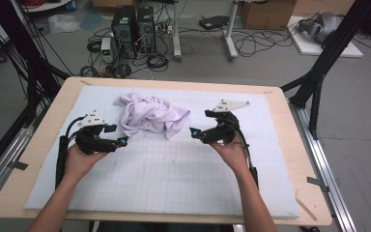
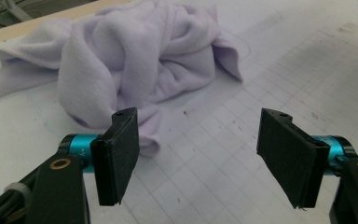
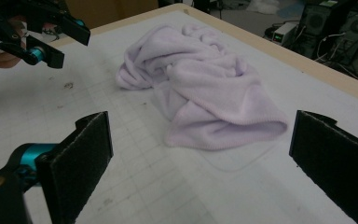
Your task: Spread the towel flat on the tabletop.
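High view: both hands come in over the near edge, left gripper [image 1: 121, 141] and right gripper [image 1: 193, 131] each with jaws wide and empty, flanking the crumpled towel [image 1: 150, 115] near the mat's [image 1: 174, 188] far edge, likely to take one side each.

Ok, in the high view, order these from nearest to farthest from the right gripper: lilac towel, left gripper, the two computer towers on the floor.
From the right gripper:
1. Lilac towel, crumpled just to its left on the mat.
2. Left gripper, across the mat, beyond the towel's near edge.
3. Computer towers, on the floor past the table's far edge.
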